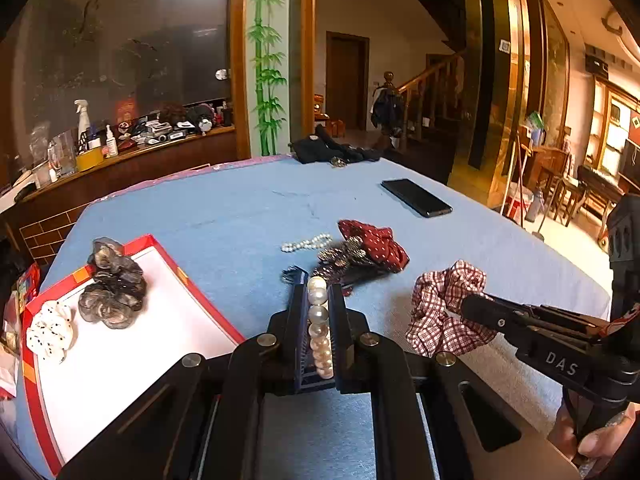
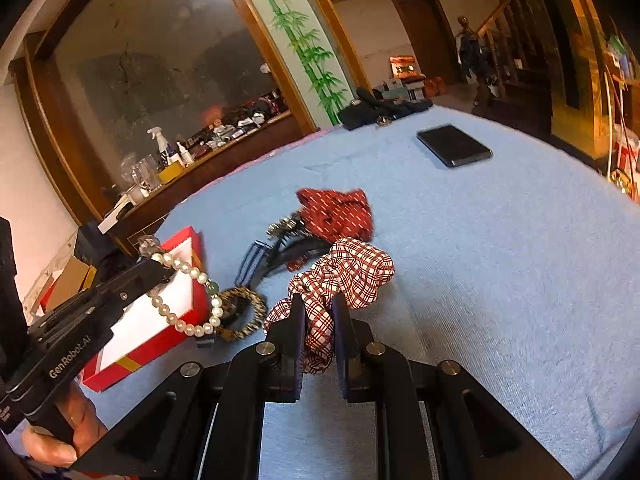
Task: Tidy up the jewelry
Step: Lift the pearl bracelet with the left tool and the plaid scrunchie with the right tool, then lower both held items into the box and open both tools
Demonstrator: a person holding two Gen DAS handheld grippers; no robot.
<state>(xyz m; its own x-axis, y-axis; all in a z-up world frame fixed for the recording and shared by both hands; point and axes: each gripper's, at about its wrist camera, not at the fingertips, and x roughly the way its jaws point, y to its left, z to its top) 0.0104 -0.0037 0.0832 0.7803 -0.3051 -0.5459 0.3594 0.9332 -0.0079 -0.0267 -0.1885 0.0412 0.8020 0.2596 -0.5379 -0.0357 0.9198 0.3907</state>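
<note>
My left gripper (image 1: 317,292) is shut on a pearl bracelet (image 1: 319,316), held just right of the red box (image 1: 212,308) with a white inside. The right wrist view shows that bracelet (image 2: 188,300) hanging as a loop from the left gripper (image 2: 160,270) over the box's corner (image 2: 160,344). My right gripper (image 2: 319,304) is shut on a red-and-white plaid scrunchie (image 2: 348,276), also seen beside the right gripper (image 1: 470,306) as the plaid scrunchie (image 1: 440,312). A grey sheer scrunchie (image 1: 112,284) and a white dotted one (image 1: 50,332) lie in the box.
On the blue tablecloth (image 1: 240,208) lie a small pearl strand (image 1: 306,243), a red dotted bow (image 1: 376,244) with dark hair clips (image 2: 280,256), a leopard-pattern band (image 2: 244,312) and a black phone (image 1: 416,198). Dark cloth (image 1: 332,148) sits at the far edge.
</note>
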